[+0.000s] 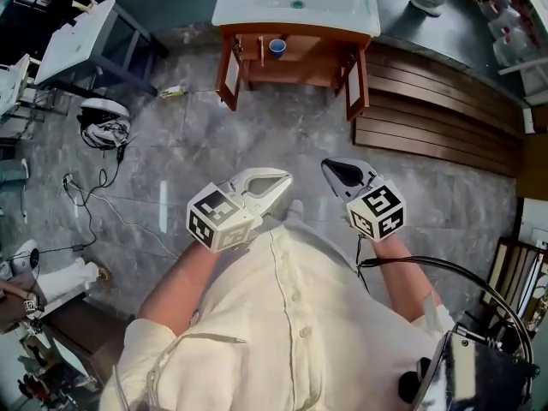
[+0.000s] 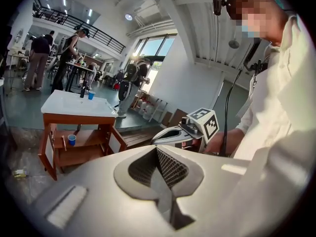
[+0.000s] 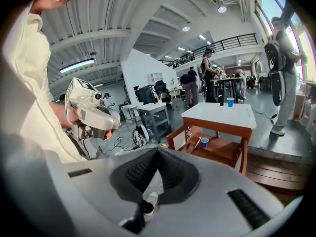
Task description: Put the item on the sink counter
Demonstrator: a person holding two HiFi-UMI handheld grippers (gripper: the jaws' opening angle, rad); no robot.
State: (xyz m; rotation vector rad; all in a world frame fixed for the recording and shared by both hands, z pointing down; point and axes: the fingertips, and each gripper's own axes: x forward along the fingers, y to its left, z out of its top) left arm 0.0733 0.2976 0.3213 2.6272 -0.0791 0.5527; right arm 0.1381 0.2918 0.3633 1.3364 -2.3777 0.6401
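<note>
White plastic shells with dark ribbed pads make up both tools. The left gripper (image 2: 157, 148) has its jaws pressed together at the tip with nothing between them, and the right gripper (image 3: 158, 149) is closed the same way and just as empty. Each is held low in front of the person's cream shirt (image 1: 291, 315), side by side but not touching, and both noses point toward the furniture ahead. Below them lies a grey marbled floor (image 1: 257, 135), with a loose tangle of black cables (image 1: 94, 187) off toward its left edge. Well beyond the tools stands a brown wooden cabinet (image 1: 300, 65) with both doors (image 1: 229, 75) swung open. The blue cup (image 1: 277, 47) stands upright on the shelf (image 1: 317, 58) inside it, left of the shelf's middle and near the front edge. Over the cabinet sits the white sink counter (image 1: 248, 7), whose basin has a drain at its centre. A stack of dark wooden planks (image 1: 437, 114) lies on the floor against the cabinet's right side. The cup is well apart from either tool.
</note>
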